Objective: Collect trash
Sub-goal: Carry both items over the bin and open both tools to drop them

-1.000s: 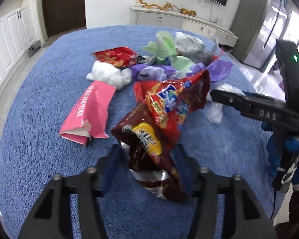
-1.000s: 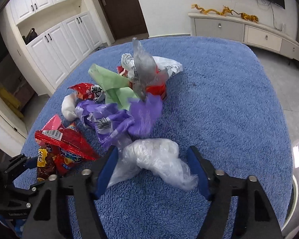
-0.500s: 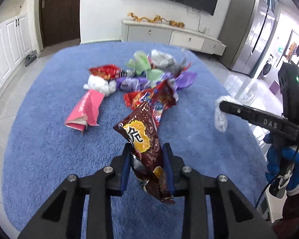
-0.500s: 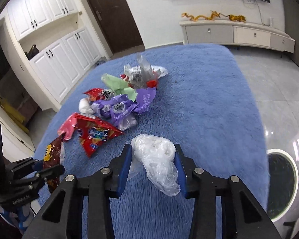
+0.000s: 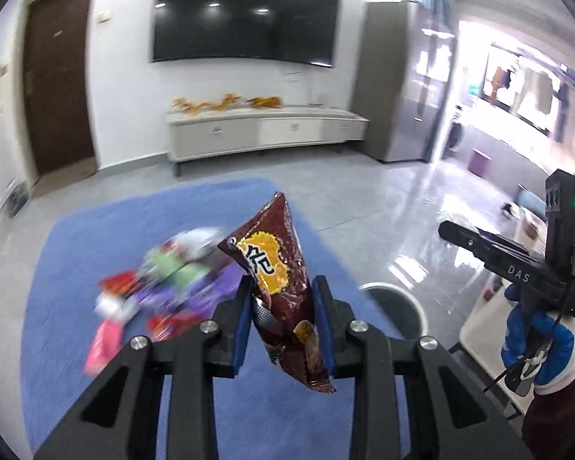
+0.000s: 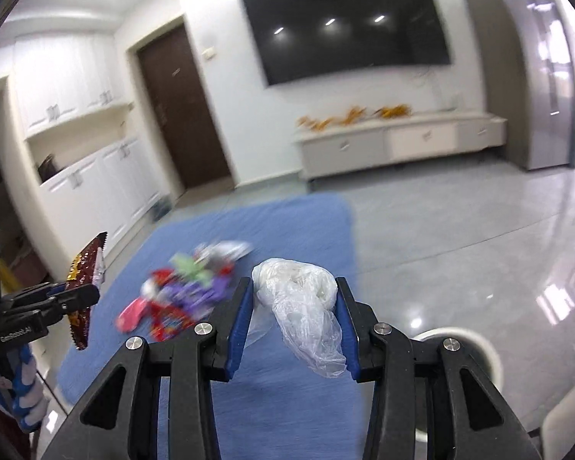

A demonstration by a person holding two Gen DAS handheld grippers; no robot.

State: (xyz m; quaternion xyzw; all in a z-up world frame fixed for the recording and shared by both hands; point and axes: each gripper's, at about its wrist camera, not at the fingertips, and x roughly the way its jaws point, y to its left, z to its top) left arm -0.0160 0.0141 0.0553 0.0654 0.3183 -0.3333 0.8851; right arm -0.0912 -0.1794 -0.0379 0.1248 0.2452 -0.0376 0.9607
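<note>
Comparing with a second ago, I see that both grippers have gone from open fingers around their pieces on the blue carpet [image 5: 76, 287] to a closed grasp lifted high above it. My left gripper [image 5: 283, 326] now has its fingers narrow, pinching the brown snack bag [image 5: 276, 280], which stands upright between the blue pads and is clear of the floor. My right gripper [image 6: 293, 318] has its fingers closed on the crumpled clear plastic bag [image 6: 299, 306], also lifted. The remaining trash pile [image 6: 188, 291] stays on the carpet, blurred, well apart from both grippers. A round bin [image 5: 398, 306] shows just beyond the carpet edge on the right side; I judge that both pieces go there next, so two items are picked and the pile is still to be collected. For writing: the brown snack bag carries a large Chinese character on a yellow patch, which I cannot read with certainty. The right gripper's body, seen from the left wrist, is marked "DAS"; the other gripper's label is too blurred to read.
</note>
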